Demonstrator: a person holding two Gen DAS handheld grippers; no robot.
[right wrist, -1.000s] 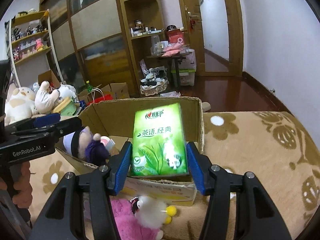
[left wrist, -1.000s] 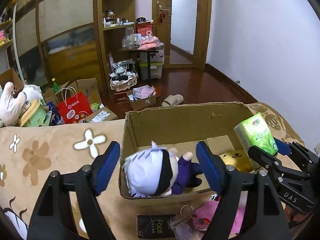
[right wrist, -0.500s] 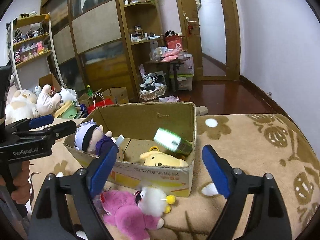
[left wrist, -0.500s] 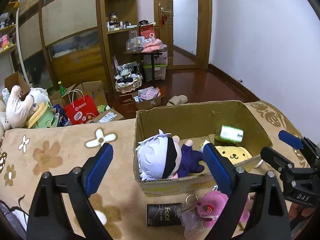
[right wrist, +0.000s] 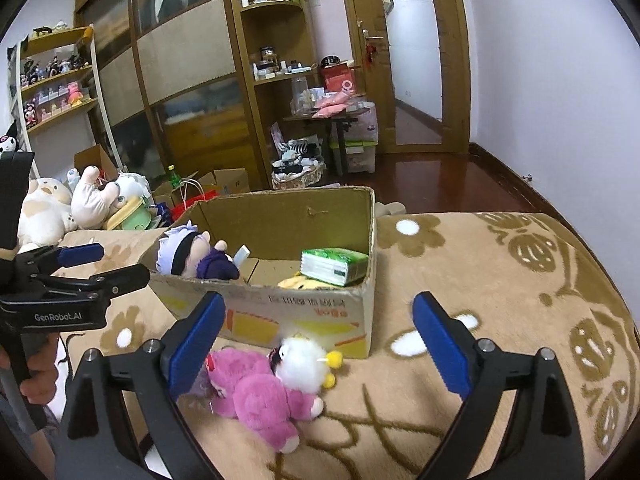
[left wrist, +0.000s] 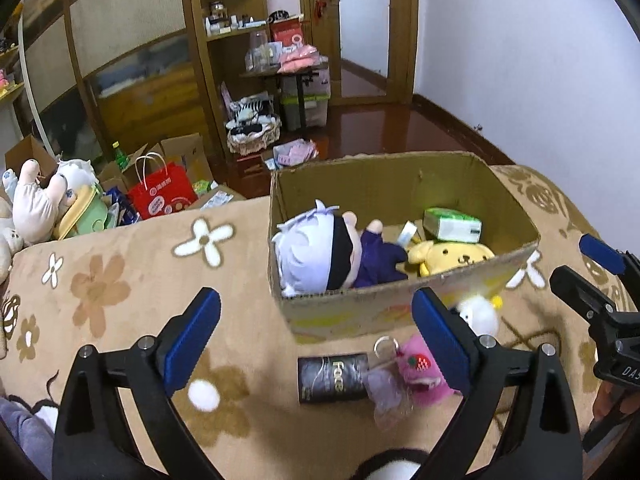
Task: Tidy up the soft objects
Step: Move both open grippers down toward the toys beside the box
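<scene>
An open cardboard box [left wrist: 352, 312] [right wrist: 304, 316] stands on the flowered blanket. Inside lie a white-haired doll [left wrist: 320, 250] [right wrist: 188, 254], a yellow dog plush [left wrist: 452, 256] and a green tissue pack [left wrist: 452, 225] [right wrist: 334, 266]. In front of the box lie a pink plush [right wrist: 256, 392] [left wrist: 420, 372], a white fluffy toy [right wrist: 300, 364] [left wrist: 478, 314] and a black "Face" pack [left wrist: 332, 372]. My left gripper [left wrist: 316, 336] is open and empty, near the box front. My right gripper [right wrist: 316, 340] is open and empty above the pink plush.
The beige blanket [right wrist: 500, 280] extends right of the box. Beyond its far edge stand a red bag [left wrist: 162, 196], cartons and stuffed animals [right wrist: 72, 204]. Wooden cabinets [right wrist: 192, 80] and a doorway [right wrist: 416, 60] lie at the back.
The right gripper opened and let go of the green tissue pack, which now lies in the box. Both grippers drew back from the box.
</scene>
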